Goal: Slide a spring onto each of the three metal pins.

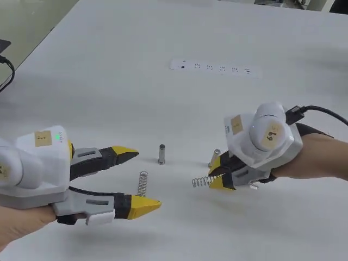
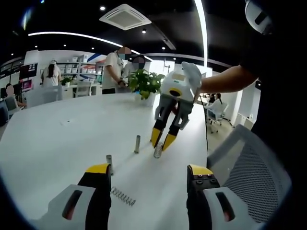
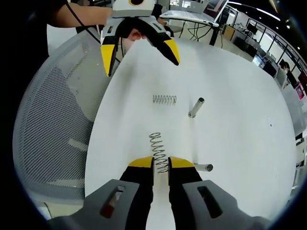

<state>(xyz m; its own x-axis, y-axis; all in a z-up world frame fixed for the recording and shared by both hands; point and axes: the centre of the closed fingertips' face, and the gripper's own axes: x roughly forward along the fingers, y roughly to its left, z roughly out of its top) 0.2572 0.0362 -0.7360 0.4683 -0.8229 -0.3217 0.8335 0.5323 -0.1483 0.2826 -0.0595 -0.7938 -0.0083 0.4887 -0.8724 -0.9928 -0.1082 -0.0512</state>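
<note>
left gripper [image 1: 147, 179]: jaws spread wide, nothing held | loose spring [image 1: 143, 183] lies on table [image 1: 109, 98] between them | right gripper [image 1: 217, 178]: jaws clamped on second spring [image 1: 201, 181] | upright pin [image 1: 162, 154] beyond loose spring | another pin [image 1: 216, 155] just beside right gripper | power strip [image 1: 215, 68] farthest

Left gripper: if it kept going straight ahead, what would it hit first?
Probably the loose spring lying just ahead between its open jaws, if low enough; otherwise the right gripper beyond.
</note>
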